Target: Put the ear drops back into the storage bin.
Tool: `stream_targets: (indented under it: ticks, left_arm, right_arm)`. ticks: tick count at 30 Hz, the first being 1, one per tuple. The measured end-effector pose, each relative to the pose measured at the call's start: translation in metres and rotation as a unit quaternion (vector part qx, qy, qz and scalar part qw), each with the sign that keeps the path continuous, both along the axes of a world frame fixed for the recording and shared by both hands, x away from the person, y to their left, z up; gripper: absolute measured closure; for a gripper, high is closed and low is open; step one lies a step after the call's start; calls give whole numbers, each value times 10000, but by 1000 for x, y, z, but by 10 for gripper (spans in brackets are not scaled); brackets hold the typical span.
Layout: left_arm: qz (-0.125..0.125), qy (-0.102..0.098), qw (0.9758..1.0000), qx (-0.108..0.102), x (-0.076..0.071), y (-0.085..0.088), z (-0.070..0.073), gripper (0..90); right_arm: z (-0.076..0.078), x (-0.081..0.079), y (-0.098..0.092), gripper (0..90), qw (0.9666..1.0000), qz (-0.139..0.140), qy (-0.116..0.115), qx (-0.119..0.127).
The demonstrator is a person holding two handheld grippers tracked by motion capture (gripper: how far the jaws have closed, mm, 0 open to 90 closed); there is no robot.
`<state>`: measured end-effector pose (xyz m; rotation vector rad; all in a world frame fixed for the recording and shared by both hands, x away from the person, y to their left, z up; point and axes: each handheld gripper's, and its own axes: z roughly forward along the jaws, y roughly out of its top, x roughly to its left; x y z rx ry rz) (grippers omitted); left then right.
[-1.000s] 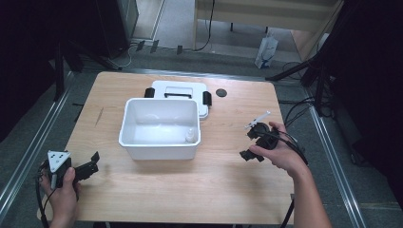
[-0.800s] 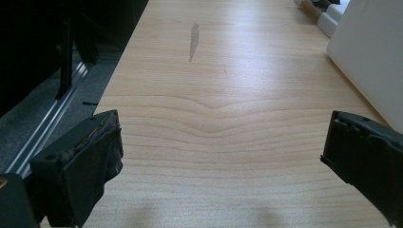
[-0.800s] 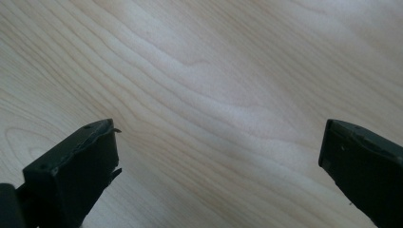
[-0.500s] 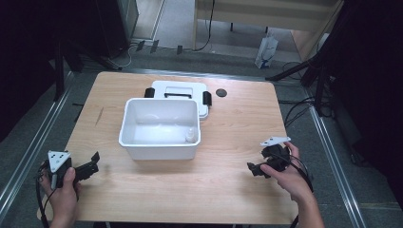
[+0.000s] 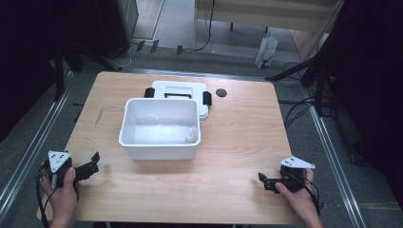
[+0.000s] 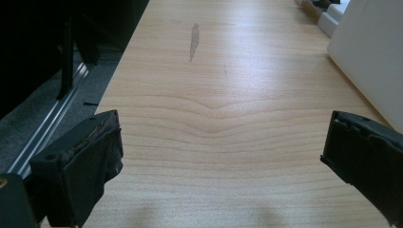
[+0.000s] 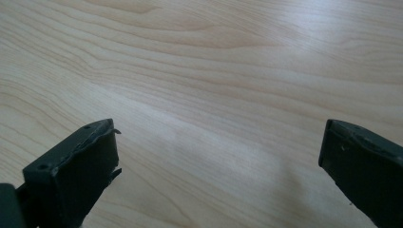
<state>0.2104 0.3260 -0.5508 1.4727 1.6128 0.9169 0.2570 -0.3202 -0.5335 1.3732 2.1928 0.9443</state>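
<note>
Both claws parked, nothing in hand.
The left claw [image 5: 93, 163] and right claw [image 5: 264, 181] rested wide at the table's [image 5: 237, 137] near corners; next probably the white bin [image 5: 159, 126].

I am seeing a wooden table [image 5: 237, 142] lying lit among dark surroundings. 1 white bin [image 5: 160, 127] is sitting open near its middle, with 1 small pale item [image 5: 191, 136] resting inside at the right corner; I cannot tell what it is. 1 white lid [image 5: 179, 92] with 2 black latches is lying just behind the bin. 1 dark disc [image 5: 221, 92] is resting right of the lid. 1 grey smear [image 6: 194, 40] is marking the tabletop.
</note>
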Motion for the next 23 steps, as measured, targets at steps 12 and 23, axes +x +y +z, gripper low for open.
stream_targets:
  ticks: [12,23]
  left_arm:
    - [-16,22,10000,-5,0,0,0,2]
    - [-12,33,10000,51,0,-1,0,2]
  right_arm:
    - [-11,-28,-26,0,9927,-683,-711,698]
    - [-14,-32,-28,0,9881,-903,-884,874]
